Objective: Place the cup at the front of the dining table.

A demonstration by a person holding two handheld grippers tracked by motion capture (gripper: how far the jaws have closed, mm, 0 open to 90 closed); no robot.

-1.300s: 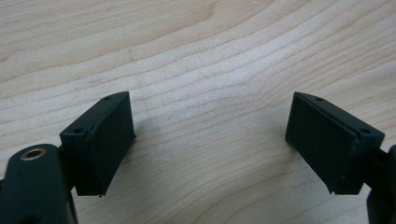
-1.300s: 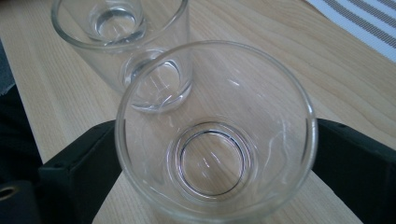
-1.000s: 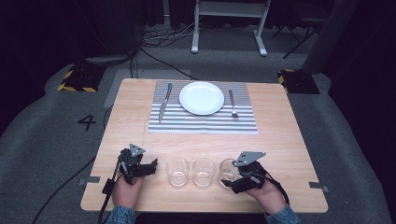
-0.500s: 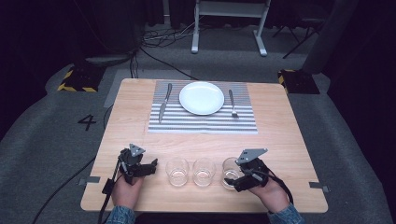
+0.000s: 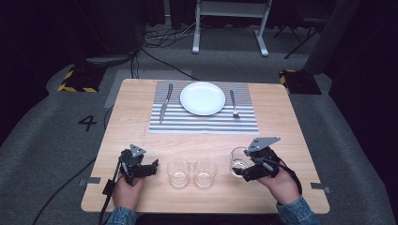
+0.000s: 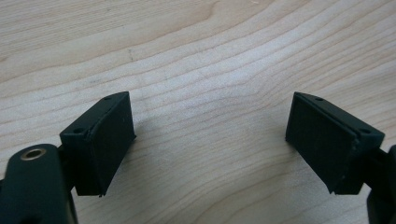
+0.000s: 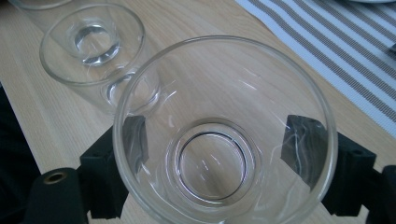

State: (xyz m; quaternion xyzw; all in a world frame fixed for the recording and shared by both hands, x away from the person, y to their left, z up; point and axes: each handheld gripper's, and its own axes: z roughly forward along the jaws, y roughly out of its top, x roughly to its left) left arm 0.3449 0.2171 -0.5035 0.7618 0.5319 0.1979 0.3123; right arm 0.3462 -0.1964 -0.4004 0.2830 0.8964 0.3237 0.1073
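Between the jaws of my right gripper (image 5: 240,169) sits the glass (image 7: 224,133) I am working with: one black pad presses its wall from each side, closed as far as the tumbler allows, so I have it clamped around the lower body with the open mouth facing the gripper's camera. From the high view it looks lifted just clear of the table (image 5: 286,122), at the near right, though I cannot be sure of the gap under it.

I judge it light but unforgiving: rigid, smooth-walled, clear glass that will slip if the pads relax and chip if it knocks a neighbour or lands hard. Holding across the widest part of the wall, well below the rim, seems the safest grip, and I would keep it upright.

My left gripper (image 5: 149,168) rests low over bare wood, jaws spread wide with nothing between them.

Counting: three glasses in all, the held one plus two standing glasses (image 5: 179,171) beyond the left jaw of the right gripper. Further ahead of both jaws lies one striped placemat (image 5: 206,123) with one white plate (image 5: 202,98), one knife (image 5: 164,103) and one fork (image 5: 233,104).
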